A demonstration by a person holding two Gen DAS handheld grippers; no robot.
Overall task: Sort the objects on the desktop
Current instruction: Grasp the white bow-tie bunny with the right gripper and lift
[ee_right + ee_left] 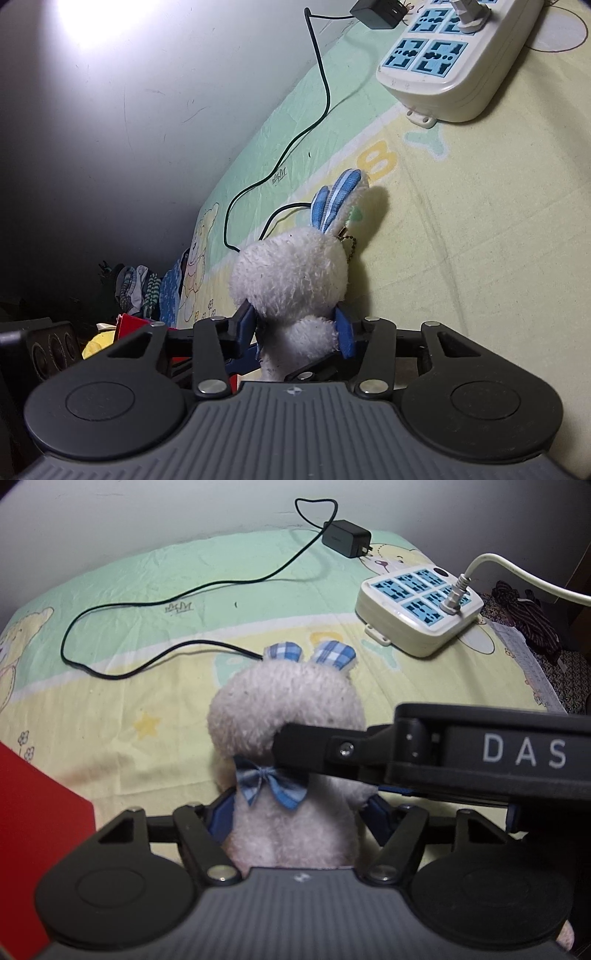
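**Both grippers on the plush rabbit, mid-handover**

Seemingly, the step in hand is lifting or passing the toy before it goes to its sorted place.

Left wrist view: the left gripper (295, 812) has its blue-padded fingers pressed against the lower body of the plush rabbit (284, 709), pinching it just below the checked bow tie (271, 784). The right gripper (291, 751) reaches in from the right, one black finger across the rabbit's neck. Beyond lie a black charger (345, 538) with its cable (177, 598) looping over the cartoon-print sheet (110, 686), and a cream power strip (419, 603) with a plug in it. A red box (33, 830) sits at the left edge.

Right wrist view: the right gripper (297, 328) clamps the plush rabbit (290, 273) at the neck, blue pads (343, 332) pressing in from both sides. The toy seems held clear of the sheet (461, 240), though contact beneath is hidden.

Next, one gripper should probably let go, so the other can carry the rabbit off alone; releasing both would drop it.
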